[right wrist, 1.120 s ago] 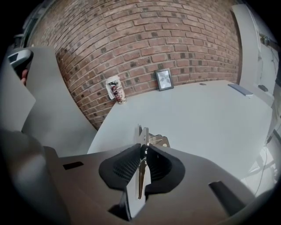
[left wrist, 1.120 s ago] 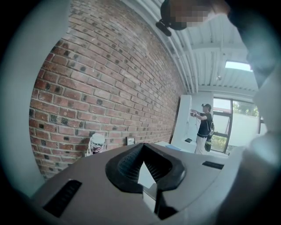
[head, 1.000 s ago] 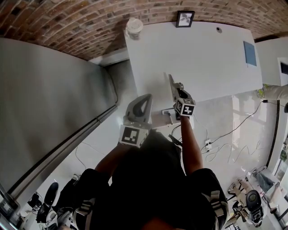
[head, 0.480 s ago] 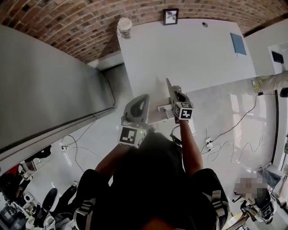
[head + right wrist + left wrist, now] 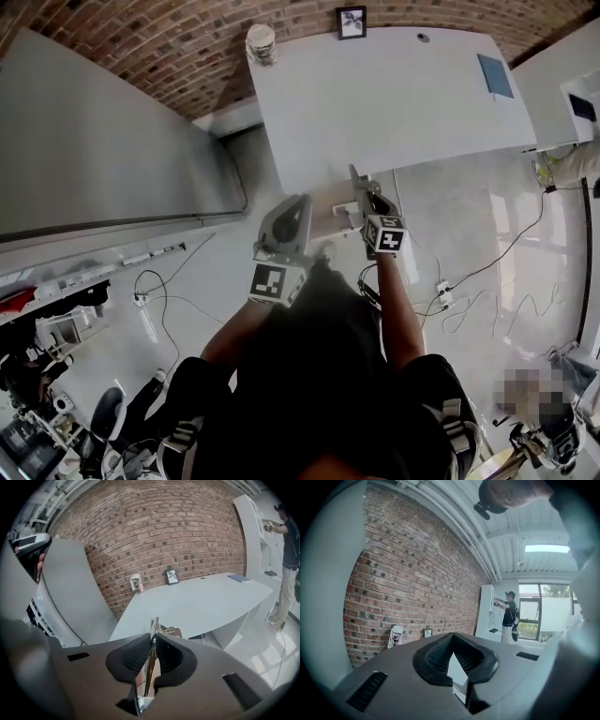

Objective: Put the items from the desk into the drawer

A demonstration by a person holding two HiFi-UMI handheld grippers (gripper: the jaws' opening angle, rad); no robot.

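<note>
The white desk [image 5: 394, 94] carries a patterned cup [image 5: 260, 42], a small picture frame [image 5: 352, 21], a blue book [image 5: 494, 75] and a small dark item [image 5: 424, 37], all near its far edge. An open drawer [image 5: 330, 208] shows under the desk's near edge, and in the right gripper view as a brownish drawer [image 5: 171, 632]. My left gripper [image 5: 306, 201] [image 5: 452, 635] hangs just left of the drawer, shut and empty. My right gripper [image 5: 355, 173] [image 5: 154, 624] points over the drawer, jaws pressed together with nothing seen between them.
A brick wall [image 5: 187, 37] runs behind the desk. A grey curved partition [image 5: 112, 141] stands to the left. Cables [image 5: 469, 281] lie on the floor at right. A person [image 5: 507, 616] stands at white shelves far off.
The view has swung, and the desk now sits higher and more to the right. The drawer shows wider under the desk's edge. Both grippers hold their pose.
</note>
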